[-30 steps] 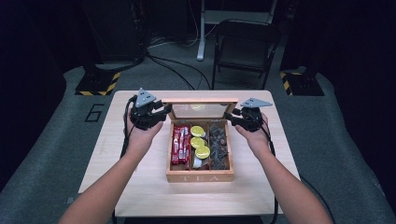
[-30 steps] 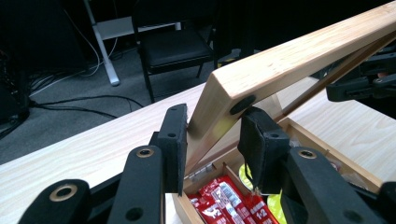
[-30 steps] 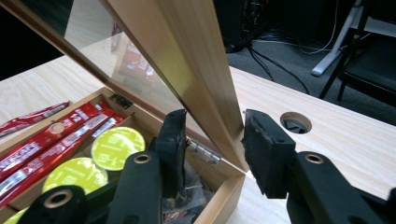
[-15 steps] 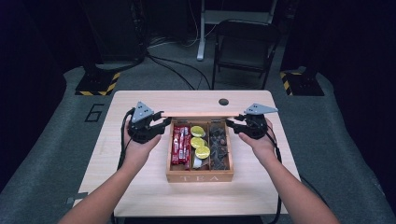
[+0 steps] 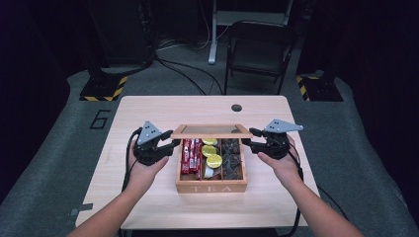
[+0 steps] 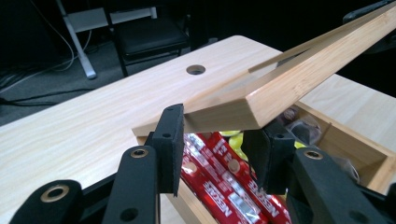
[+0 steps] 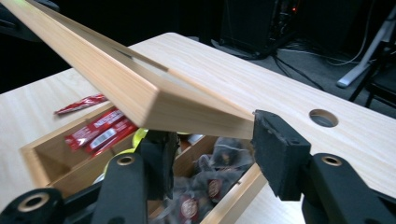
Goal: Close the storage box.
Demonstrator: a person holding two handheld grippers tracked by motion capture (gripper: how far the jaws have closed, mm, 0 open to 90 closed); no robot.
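Wooden box [image 5: 211,186] mid-table [image 5: 148,111], lid [image 5: 211,131] raised over it, between left gripper [image 5: 170,144] and right gripper [image 5: 248,143].

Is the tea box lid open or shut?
Partly open: the lid is tilted up above the tea box, packets visible beneath.

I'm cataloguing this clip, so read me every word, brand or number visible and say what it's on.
"TEA": front wall of the wooden box.
"6": floor mat left of the table.
"NESCAFE", partly cut off: red sachets in the box.
Print on the dark tea bags: too blurred to read.
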